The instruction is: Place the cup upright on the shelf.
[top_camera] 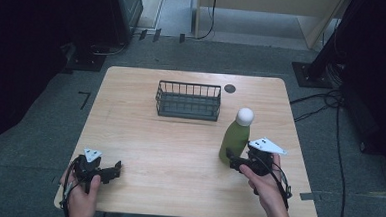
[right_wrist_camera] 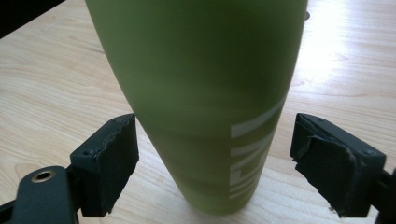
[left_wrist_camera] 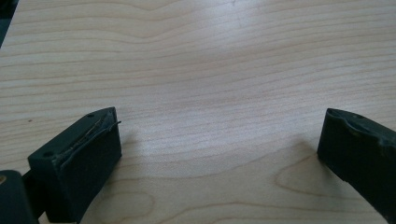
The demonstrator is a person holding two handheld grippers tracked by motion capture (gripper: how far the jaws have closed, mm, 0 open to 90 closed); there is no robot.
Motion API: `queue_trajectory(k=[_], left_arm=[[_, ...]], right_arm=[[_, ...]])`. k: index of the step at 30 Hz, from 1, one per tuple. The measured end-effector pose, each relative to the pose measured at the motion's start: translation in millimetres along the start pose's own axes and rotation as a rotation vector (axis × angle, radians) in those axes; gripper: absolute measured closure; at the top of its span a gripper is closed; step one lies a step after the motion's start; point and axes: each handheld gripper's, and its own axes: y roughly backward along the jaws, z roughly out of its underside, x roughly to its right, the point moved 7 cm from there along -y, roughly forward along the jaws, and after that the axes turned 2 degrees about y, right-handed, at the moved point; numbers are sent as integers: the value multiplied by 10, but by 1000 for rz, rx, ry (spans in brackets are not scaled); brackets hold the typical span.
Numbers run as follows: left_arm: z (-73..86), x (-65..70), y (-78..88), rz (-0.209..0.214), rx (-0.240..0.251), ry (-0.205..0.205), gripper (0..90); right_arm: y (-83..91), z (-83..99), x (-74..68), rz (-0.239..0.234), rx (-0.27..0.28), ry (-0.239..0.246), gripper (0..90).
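Observation:
A green bottle with a white round cap stands upright on the right half of the wooden table. My right gripper is open at the bottle's base, one jaw on each side of it. In the right gripper view the green bottle rises between the two black pads, with a small gap to each. My left gripper rests open near the table's front left corner. Bare wood lies between its fingers in the left gripper view.
A dark wire basket stands at the middle back of the table. A small dark round spot marks the tabletop behind it. Cables trail on the floor to the right.

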Motion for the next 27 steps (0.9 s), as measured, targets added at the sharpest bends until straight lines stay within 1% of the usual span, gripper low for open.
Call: queue_trajectory(k=[11, 15, 23, 27], left_arm=[[0, 0, 0, 0, 0, 0, 0], [0, 0, 0, 0, 0, 0, 0], [0, 0, 0, 0, 0, 0, 0], [0, 0, 0, 0, 0, 0, 0]], right_arm=[[-78, -49, -28, -1, 5, -8, 173], [-121, -72, -34, 2, 7, -22, 168], [-160, -102, -33, 0, 8, -16, 159], [-200, -137, -40, 9, 19, -14, 156]])
